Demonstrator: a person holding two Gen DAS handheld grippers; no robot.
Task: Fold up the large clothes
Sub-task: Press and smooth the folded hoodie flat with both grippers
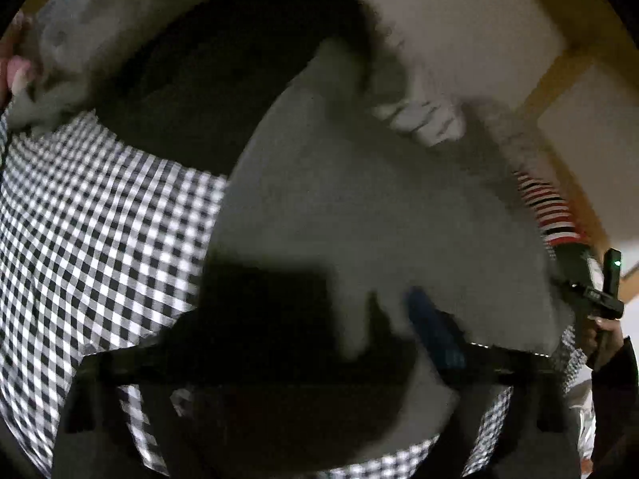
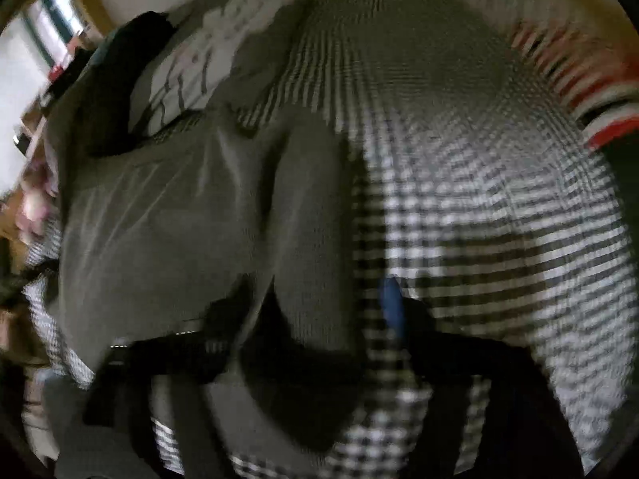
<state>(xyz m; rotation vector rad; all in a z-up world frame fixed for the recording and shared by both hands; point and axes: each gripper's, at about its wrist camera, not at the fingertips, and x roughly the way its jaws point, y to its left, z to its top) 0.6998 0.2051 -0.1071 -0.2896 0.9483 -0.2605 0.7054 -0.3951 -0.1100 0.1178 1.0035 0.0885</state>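
A large grey garment [image 1: 379,199] lies blurred over a black-and-white checked bedspread [image 1: 80,219]. My left gripper [image 1: 351,291] hangs just above it, open, jaws wide apart, one dark finger and one blue-padded finger [image 1: 435,331], with a flap of the grey cloth loose between them. In the right wrist view the same grey garment [image 2: 167,207] fills the left half and the checked bedspread [image 2: 499,207] the right. My right gripper [image 2: 315,295] is open too, its blue-padded finger [image 2: 393,307] by the garment's edge, grey cloth below the gap.
A dark garment [image 1: 199,92] and a white lined pillow [image 2: 191,68] lie beyond the grey one. A red, white and black striped cloth [image 2: 591,92] sits at the far right. A wooden frame [image 1: 559,80] borders the bed. A hand [image 1: 16,68] shows at the left edge.
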